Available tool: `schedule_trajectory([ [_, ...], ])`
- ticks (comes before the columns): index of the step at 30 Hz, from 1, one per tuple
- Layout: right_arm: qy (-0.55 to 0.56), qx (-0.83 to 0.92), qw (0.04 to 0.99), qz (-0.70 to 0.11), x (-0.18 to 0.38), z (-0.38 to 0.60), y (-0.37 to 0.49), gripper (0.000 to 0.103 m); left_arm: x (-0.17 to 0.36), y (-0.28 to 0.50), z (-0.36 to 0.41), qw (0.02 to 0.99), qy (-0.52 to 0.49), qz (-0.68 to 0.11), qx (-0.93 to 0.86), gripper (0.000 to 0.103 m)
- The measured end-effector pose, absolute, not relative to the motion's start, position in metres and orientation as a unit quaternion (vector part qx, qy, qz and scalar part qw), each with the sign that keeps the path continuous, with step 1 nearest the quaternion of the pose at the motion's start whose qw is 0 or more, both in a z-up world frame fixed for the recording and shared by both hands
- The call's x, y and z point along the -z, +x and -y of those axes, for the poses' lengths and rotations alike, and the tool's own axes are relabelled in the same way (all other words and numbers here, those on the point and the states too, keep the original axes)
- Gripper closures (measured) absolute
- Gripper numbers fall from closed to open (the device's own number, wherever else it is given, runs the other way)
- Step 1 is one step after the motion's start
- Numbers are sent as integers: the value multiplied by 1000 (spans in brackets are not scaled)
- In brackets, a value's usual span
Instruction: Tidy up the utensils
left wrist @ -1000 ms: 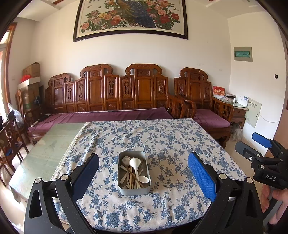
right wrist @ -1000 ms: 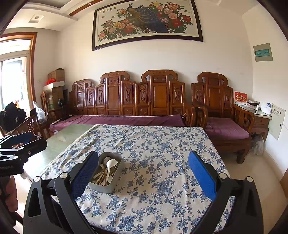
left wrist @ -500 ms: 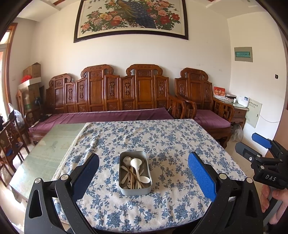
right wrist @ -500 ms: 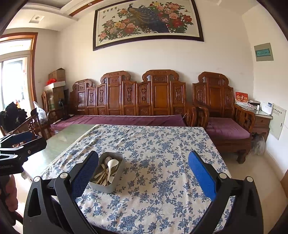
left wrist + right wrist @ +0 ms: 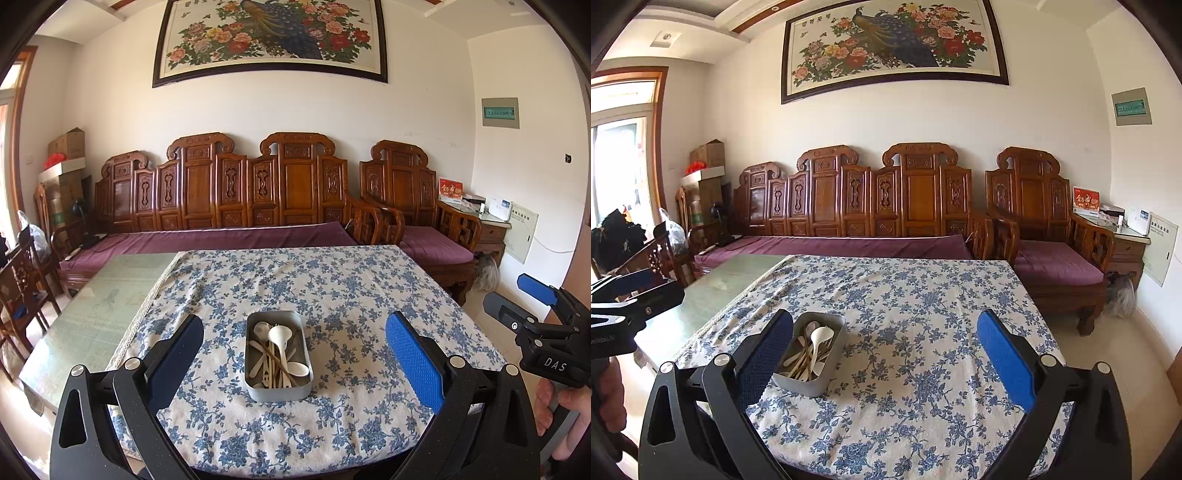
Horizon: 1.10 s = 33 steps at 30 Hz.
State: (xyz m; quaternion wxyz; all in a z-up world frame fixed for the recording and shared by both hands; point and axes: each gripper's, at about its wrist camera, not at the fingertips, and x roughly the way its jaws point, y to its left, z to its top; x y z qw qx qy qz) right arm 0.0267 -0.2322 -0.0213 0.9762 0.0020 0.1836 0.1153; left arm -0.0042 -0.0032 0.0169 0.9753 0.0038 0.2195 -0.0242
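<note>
Both grippers hung above the near edge of the table, neither touching anything. The left gripper (image 5: 293,354) was spread wide and empty, lined up straight behind the tin (image 5: 279,391). The right gripper (image 5: 884,354) was also spread wide and empty, offset to the right, so the tin sat just beside its left finger in the right wrist view.

The tin, a grey rounded-corner metal box, sat on the floral tablecloth (image 5: 332,295) near the front edge of the table. Inside lay a jumbled pile of utensils (image 5: 277,354): pale spoons (image 5: 279,338) with rounded bowls and some thin brown sticks (image 5: 275,358), likely chopsticks, crossing each other. The exact count was unclear.

The spoons looked like light plastic or wood: stiff, smooth, probably a bit slippery and prone to pivoting in a pinch. The best hold was likely on a handle mid-shaft, across its narrow width, not on the bowl. The sticks were thin and would roll; pinch near the raised end. The tin looked light and might slide on the cloth, so the other gripper could brace its wall.
</note>
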Motion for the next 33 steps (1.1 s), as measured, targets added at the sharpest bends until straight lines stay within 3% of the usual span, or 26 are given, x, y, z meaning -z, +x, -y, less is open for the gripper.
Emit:
schedule_trajectory([
  [33, 3, -115, 977, -181, 20, 230, 26, 3, -21, -9, 8, 976, 0, -215, 30, 8],
])
